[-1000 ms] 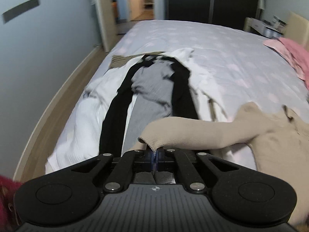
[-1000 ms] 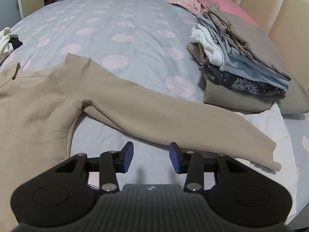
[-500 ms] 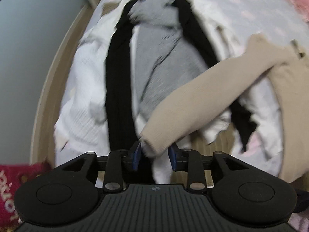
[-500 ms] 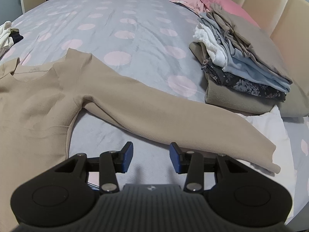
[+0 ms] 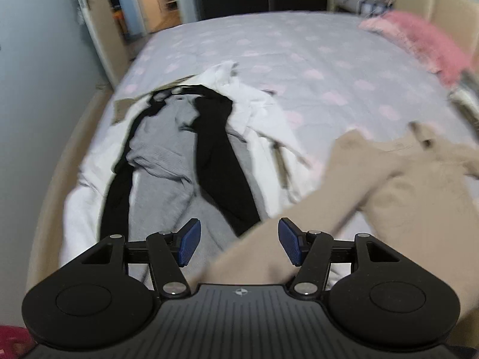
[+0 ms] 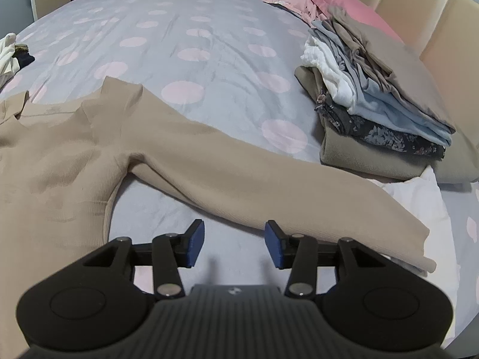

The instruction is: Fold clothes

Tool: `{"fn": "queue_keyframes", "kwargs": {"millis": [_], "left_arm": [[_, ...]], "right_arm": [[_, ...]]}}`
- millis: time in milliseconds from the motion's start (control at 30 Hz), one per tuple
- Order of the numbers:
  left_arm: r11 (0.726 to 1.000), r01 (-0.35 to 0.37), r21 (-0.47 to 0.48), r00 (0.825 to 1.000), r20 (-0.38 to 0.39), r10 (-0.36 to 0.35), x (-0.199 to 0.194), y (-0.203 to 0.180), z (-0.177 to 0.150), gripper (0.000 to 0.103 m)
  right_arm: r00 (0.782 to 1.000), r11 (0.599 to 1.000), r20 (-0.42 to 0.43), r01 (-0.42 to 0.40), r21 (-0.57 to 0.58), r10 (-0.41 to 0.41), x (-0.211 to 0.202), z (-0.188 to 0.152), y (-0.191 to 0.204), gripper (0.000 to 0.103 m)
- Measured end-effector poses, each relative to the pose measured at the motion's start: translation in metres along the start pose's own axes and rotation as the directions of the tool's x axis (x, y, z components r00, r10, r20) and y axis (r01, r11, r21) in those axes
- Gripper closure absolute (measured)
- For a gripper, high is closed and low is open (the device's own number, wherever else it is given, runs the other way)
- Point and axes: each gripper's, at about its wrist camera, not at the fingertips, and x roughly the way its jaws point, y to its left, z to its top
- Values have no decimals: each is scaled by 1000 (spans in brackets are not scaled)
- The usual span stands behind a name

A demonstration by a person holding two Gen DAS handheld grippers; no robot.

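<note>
Beige sweater (image 6: 60, 161) lies spread face-up on the dotted bedspread (image 6: 185, 39), collar toward the far side, both sleeves out to the sides. Right sleeve (image 6: 269, 185) runs long-axis from the shoulder at centre-left out to its cuff at lower right, passing just ahead of the right gripper (image 6: 235, 245); the cuff end rests partly on a white cloth near the folded stack (image 6: 374, 98) by the headboard. Right gripper's jaws stand apart and are opening, nothing between them, bare sheet below; it pitches steeply down over the bed. Left gripper (image 5: 236, 246) also pitches down, jaws apart and opening; the left sleeve (image 5: 299, 227) runs diagonally from the sweater body at right down through the gap, close to the right-hand pad, but neither pad presses on it. Unfolded pile (image 5: 179, 155) of white, grey and black garments lies ahead and left of that gripper. Judgement: each sleeve is nearest its own-side hand; the right sleeve, lying crosswise just beyond the tips, looks the easier next pickup, likely mid-sleeve or toward the cuff, to fold inward over the body.
</note>
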Motion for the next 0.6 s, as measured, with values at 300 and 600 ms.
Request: {"fn": "queue_keyframes", "kwargs": {"millis": [300,600], "left_arm": [[994,102,-29,994,30,-101,35,-37,51,48],[949,313,-37,949,-33,-314,153,-125,85,48]], "right_arm": [[997,995,-10,-70,70,70,18,29,-14,53],[991,989,23,-135,68,133,64,80,-2,53]]}}
